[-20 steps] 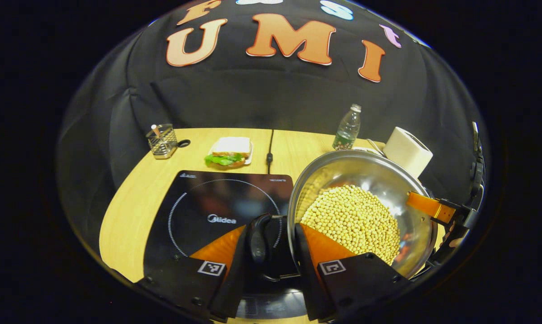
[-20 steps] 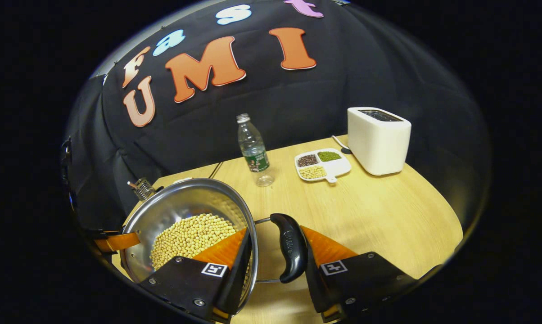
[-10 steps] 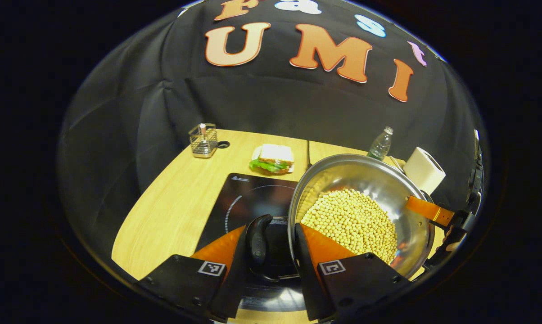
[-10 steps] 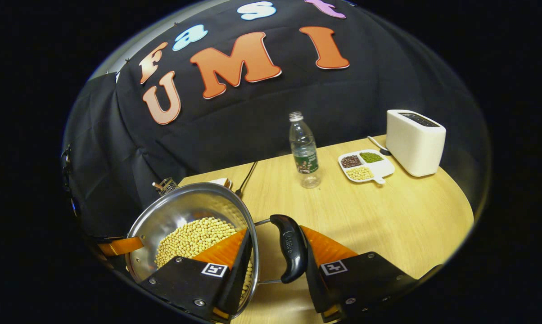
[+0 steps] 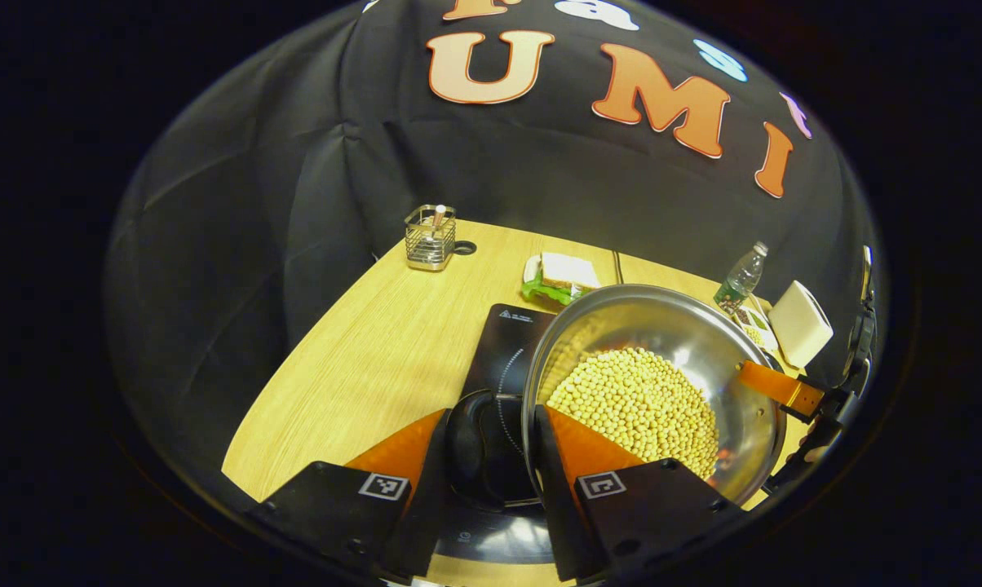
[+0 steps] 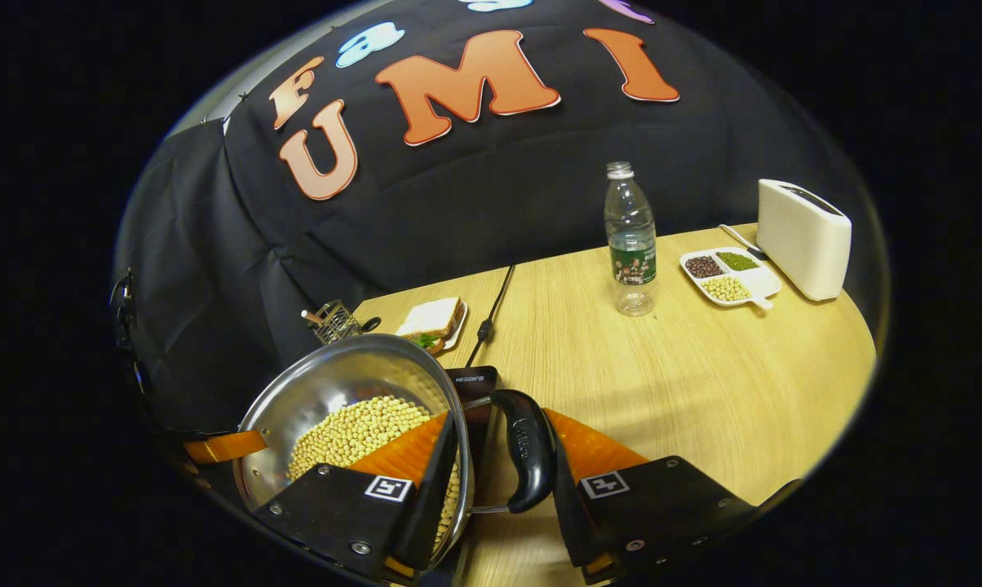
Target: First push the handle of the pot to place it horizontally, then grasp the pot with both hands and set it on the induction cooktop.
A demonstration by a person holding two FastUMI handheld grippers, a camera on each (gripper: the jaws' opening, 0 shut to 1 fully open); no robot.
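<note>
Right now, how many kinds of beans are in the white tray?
3. In the white tray beside the toaster: dark beans at back left, green beans at back right, yellow beans in front.

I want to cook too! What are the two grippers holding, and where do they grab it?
Both hold the pot of beans, one black side handle each.

A: What's the gripper (image 6: 499, 456) doing?
B: Its fingers clamp the pot (image 6: 328, 399) by the rim and black handle (image 6: 525, 448). Beans (image 6: 352, 432) fill it.
A: Beyond it?
B: Cooktop (image 6: 475, 383) corner, sandwich (image 6: 430, 320), bottle (image 6: 631, 240), toaster (image 6: 802, 238) on the table (image 6: 703, 383).
</note>
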